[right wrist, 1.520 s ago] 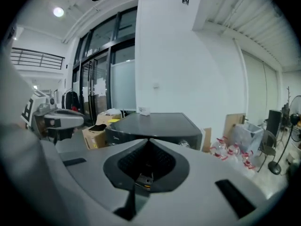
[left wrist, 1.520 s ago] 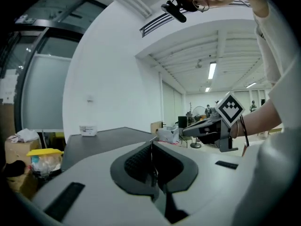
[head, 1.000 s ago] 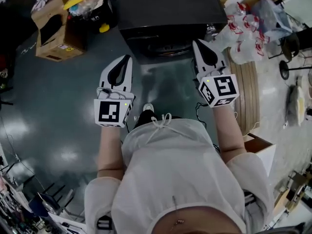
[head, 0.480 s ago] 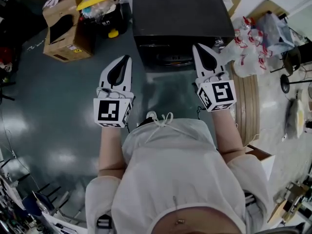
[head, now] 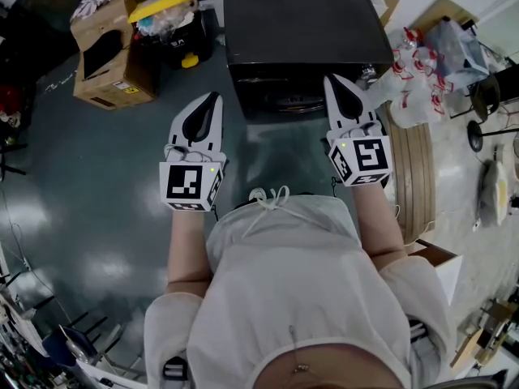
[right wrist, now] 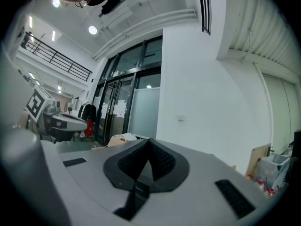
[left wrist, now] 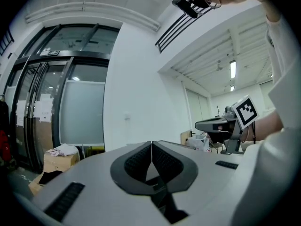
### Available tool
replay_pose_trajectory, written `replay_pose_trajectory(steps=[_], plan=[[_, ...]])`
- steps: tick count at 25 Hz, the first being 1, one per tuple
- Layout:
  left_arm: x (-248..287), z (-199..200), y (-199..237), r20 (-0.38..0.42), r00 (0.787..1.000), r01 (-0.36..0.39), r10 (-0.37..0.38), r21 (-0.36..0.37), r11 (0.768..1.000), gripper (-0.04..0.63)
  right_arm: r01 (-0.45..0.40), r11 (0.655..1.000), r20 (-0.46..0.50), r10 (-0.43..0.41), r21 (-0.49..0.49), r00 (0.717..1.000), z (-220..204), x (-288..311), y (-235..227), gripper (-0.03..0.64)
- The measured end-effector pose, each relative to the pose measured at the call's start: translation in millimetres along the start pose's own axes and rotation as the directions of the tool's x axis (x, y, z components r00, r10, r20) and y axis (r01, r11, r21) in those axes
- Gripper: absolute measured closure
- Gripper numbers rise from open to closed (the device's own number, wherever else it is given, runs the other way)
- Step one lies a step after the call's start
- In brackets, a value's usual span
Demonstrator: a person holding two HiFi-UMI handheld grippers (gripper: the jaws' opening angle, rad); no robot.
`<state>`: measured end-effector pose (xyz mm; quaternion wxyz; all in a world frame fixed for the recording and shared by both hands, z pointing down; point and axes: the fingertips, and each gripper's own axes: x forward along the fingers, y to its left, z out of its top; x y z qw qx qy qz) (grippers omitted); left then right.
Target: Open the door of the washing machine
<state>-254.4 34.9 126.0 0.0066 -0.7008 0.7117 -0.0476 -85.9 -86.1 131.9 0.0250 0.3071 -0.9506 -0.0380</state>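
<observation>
The dark green floor (head: 81,177) fills most of the head view. On it, at 12 o'clock from us, stands the black washing machine (head: 304,23), seen from above. Its door (head: 280,96) shows only as a curved rim on the front side that faces us, and as far as we can tell it lies against the front. At 3 o'clock a round wooden board (head: 413,160) lies on the floor. At 10 o'clock stands an open cardboard box (head: 113,63), and at 2 o'clock a heap of clear plastic bags (head: 413,63) lies beside the machine. We hold both tools level in front of our body. The left tongs (head: 214,96) point to the floor just at 7 o'clock of the machine, apart from it. The right tongs (head: 331,78) have their tip over the front right corner of the machine, but we cannot tell if they touch it. In the left gripper view the left tongs (left wrist: 151,145) are closed, tip against tip, with nothing between them. In the right gripper view the right tongs (right wrist: 148,142) are also closed and empty.
</observation>
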Motion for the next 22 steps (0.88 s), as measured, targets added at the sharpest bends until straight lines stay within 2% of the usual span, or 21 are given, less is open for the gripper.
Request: replay_pose_trajectory(steps=[9,22], plan=[[-2,-9,18,0.010,0.999,0.031,-0.031,-0.005,1.000,0.572,0.013,1.000,0.010,-0.013,0.021,1.000,-5,12,18,0.614],[-1,-21,34,-0.006,0.999,0.037,-0.037,-0.007,0.999,0.572,0.048,0.999,-0.006,-0.048,0.003,0.999,-15,17,22,0.615]])
